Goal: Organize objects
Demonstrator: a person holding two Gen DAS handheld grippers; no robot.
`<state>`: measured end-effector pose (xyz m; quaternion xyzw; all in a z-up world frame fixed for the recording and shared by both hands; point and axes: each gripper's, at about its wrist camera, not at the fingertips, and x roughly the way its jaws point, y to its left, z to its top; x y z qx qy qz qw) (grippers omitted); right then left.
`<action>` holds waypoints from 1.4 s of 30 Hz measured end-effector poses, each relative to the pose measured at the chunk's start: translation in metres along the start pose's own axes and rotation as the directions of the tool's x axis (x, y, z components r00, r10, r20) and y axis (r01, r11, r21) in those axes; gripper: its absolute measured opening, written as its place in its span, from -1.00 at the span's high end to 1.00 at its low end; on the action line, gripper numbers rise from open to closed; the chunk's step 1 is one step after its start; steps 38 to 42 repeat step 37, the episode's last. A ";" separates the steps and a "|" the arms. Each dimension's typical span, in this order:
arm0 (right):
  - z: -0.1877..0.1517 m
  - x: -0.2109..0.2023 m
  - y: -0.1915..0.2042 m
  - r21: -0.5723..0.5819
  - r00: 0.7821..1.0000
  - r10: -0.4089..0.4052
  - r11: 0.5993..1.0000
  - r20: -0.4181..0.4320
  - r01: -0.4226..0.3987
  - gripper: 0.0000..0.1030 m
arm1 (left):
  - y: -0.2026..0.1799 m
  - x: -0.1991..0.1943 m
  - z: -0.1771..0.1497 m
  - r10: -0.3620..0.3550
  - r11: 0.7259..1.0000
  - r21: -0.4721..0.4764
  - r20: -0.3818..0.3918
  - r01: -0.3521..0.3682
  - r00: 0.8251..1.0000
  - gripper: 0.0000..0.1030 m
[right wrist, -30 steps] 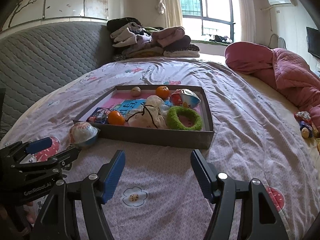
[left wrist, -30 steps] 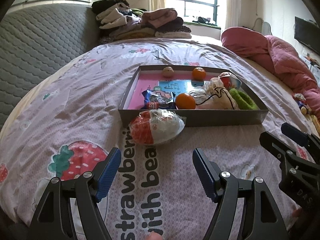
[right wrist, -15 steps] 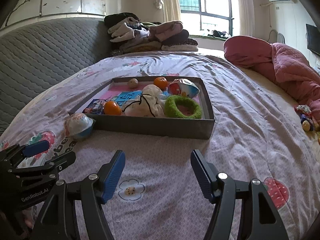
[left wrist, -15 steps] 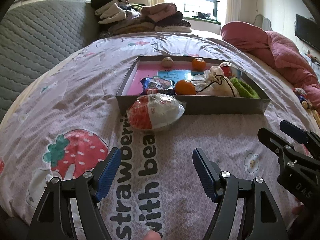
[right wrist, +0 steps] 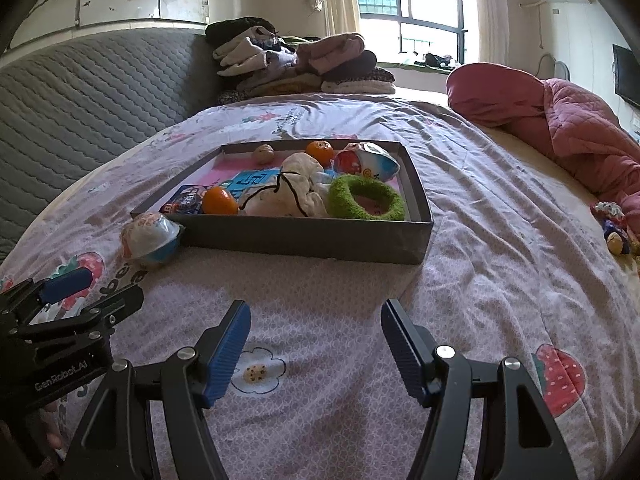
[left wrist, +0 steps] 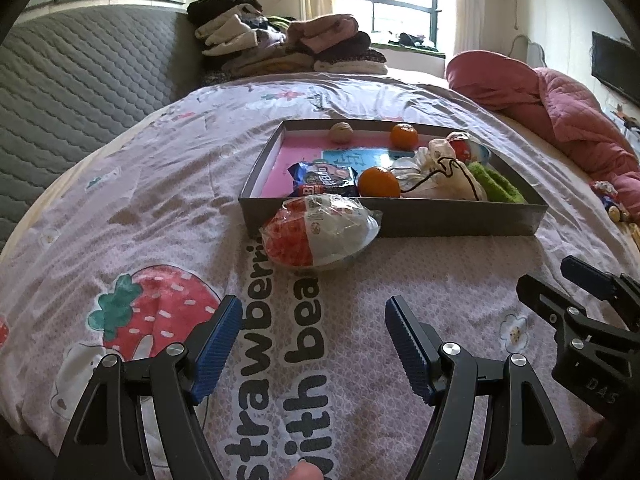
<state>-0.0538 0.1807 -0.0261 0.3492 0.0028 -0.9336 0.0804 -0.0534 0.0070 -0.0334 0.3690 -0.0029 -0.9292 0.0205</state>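
Observation:
A wrapped egg-shaped toy [left wrist: 320, 236] lies on the bedspread against the near left corner of a shallow grey box [left wrist: 460, 222]; the right wrist view shows that egg [right wrist: 151, 236] too. Inside the box [right wrist: 304, 238] sit two oranges [left wrist: 378, 182], a walnut [left wrist: 341, 132], a snack packet [left wrist: 324, 179], a white drawstring pouch [right wrist: 286, 196], a green fuzzy ring [right wrist: 366, 200] and another wrapped egg [right wrist: 366, 162]. My left gripper [left wrist: 314, 328] hangs open a short way before the loose egg, with nothing between its fingers. To its right, my right gripper [right wrist: 316, 330] is open and empty over the bedspread.
The bed carries a strawberry-print cover [left wrist: 152, 312]. Folded clothes [left wrist: 288, 46] are stacked at the far end by the grey padded headboard [left wrist: 80, 92]. A pink quilt [right wrist: 560, 120] is heaped at the right, with small toys [right wrist: 614, 228] at the right edge.
Both views show the box and the egg a little lower and farther than one second ago. Both grippers keep the same opening.

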 end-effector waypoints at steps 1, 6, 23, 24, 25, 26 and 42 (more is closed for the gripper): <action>0.000 0.000 0.000 0.001 1.000 0.001 1.000 -0.001 -0.001 -0.30 | 0.000 0.000 0.000 0.000 1.000 -0.001 0.001 0.000 1.000 -0.46; -0.002 0.003 -0.002 0.015 1.000 0.011 1.000 -0.016 -0.011 -0.30 | 0.001 0.001 -0.001 0.004 1.000 0.004 0.002 -0.004 1.000 -0.46; -0.004 0.006 -0.002 0.024 1.000 0.011 1.000 -0.027 -0.010 -0.30 | 0.001 0.007 -0.002 0.012 1.000 0.008 -0.015 -0.012 1.000 -0.46; -0.004 0.006 -0.002 0.025 1.000 0.012 1.000 -0.028 -0.011 -0.30 | 0.001 0.007 -0.002 0.011 1.000 0.006 -0.018 -0.011 1.000 -0.46; -0.004 0.006 -0.002 0.025 0.999 0.014 1.000 -0.029 -0.013 -0.30 | 0.001 0.008 -0.002 0.011 1.000 0.004 -0.019 -0.011 1.000 -0.46; -0.004 0.006 -0.002 0.025 0.999 0.013 1.000 -0.030 -0.013 -0.30 | 0.001 0.008 -0.002 0.012 1.000 0.005 -0.019 -0.012 1.000 -0.46; -0.005 0.008 -0.001 0.027 0.999 0.020 0.999 -0.039 -0.019 -0.30 | -0.001 0.007 -0.003 0.007 1.000 0.018 -0.013 -0.007 1.000 -0.46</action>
